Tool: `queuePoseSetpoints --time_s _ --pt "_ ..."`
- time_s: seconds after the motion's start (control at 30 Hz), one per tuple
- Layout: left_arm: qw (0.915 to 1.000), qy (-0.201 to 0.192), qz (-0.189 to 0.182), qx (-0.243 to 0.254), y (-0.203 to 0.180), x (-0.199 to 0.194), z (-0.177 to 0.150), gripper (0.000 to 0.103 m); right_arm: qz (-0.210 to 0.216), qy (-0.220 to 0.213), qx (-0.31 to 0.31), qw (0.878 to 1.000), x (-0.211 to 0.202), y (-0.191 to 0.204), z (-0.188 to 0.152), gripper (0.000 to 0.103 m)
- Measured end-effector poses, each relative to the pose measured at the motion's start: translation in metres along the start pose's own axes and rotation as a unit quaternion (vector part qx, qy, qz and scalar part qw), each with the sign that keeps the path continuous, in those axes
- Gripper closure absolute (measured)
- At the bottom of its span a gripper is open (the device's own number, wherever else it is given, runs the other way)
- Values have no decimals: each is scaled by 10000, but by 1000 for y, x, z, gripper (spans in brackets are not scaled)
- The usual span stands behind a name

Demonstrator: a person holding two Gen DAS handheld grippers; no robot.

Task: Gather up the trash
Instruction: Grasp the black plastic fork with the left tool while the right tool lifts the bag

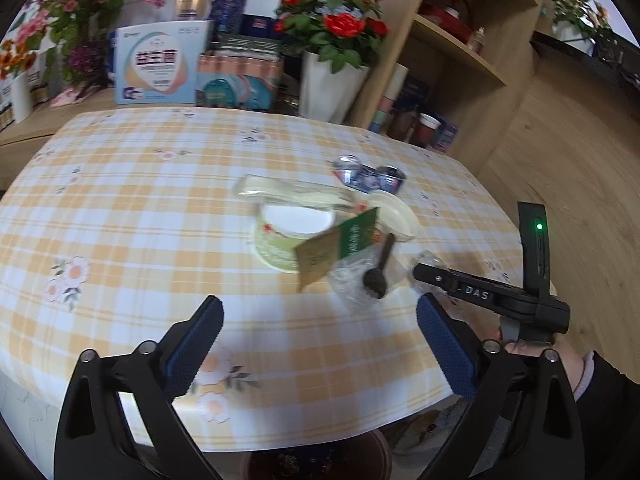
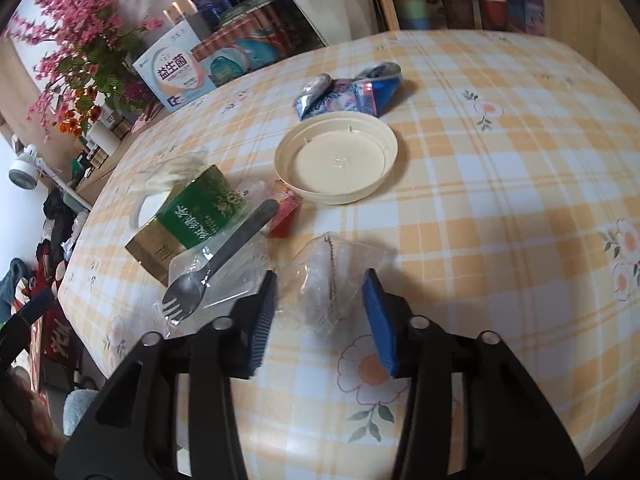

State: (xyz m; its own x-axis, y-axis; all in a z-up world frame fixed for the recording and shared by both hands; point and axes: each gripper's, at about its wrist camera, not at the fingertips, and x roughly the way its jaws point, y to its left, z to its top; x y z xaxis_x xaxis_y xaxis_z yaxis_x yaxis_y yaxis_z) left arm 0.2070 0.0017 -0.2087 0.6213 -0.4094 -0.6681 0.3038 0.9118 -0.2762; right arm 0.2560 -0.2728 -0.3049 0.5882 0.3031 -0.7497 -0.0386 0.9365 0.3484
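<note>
A: Between the right gripper (image 2: 320, 308) pads, a crumpled clear wrapper (image 2: 326, 280) is lying on the tablecloth (image 2: 500, 200). Pads are sitting either side of it, small gaps showing, not pinching.

B: And the left gripper (image 1: 320, 344)?

A: Fingers are spreading wide over bare cloth near the table edge, nothing btwn them.

B: Rest of the trash?

A: Just left of the wrapper, a black plastic fork (image 2: 224, 256) is resting on clear packaging (image 2: 224, 276), w/ a green-and-gold carton (image 2: 188, 220) leaning beside it. Cream lid (image 2: 336, 160) is sitting beyond, rim up; crushed blue can (image 2: 352, 94) behind that. Paper cup (image 1: 288, 236) is lying by the carton.
</note>
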Motion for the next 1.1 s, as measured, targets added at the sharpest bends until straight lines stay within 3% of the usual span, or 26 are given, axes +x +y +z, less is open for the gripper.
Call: queuePoseSetpoints --time_s 0.07,0.17,0.2,0.37,0.5,0.83,1.0,1.1 --pt "9995 152 -237 170 -12 13 3 24 11 -90 62 9999 -6 -3 -1 64" --pt "9974 410 -452 390 -28 35 7 51 6 -185 143 9997 -15 -11 -5 65" --pt "9965 504 -498 438 -32 42 9 55 8 -207 183 9996 -18 -14 -6 65" --pt "9918 727 -561 885 -56 77 23 55 -57 -307 400 9987 -34 -34 -13 66" --pt "9871 865 -260 1325 -74 107 26 64 -6 -371 562 9977 -42 -45 -16 66" --pt "9789 1035 152 1753 -83 138 26 66 107 -483 596 9970 -53 -50 -19 66" --pt "9752 1013 341 1936 -87 141 25 90 147 -504 620 9967 -55 -50 -21 66" --pt "9734 958 325 2058 -89 136 24 94 163 -514 626 9966 -57 -49 -22 66"
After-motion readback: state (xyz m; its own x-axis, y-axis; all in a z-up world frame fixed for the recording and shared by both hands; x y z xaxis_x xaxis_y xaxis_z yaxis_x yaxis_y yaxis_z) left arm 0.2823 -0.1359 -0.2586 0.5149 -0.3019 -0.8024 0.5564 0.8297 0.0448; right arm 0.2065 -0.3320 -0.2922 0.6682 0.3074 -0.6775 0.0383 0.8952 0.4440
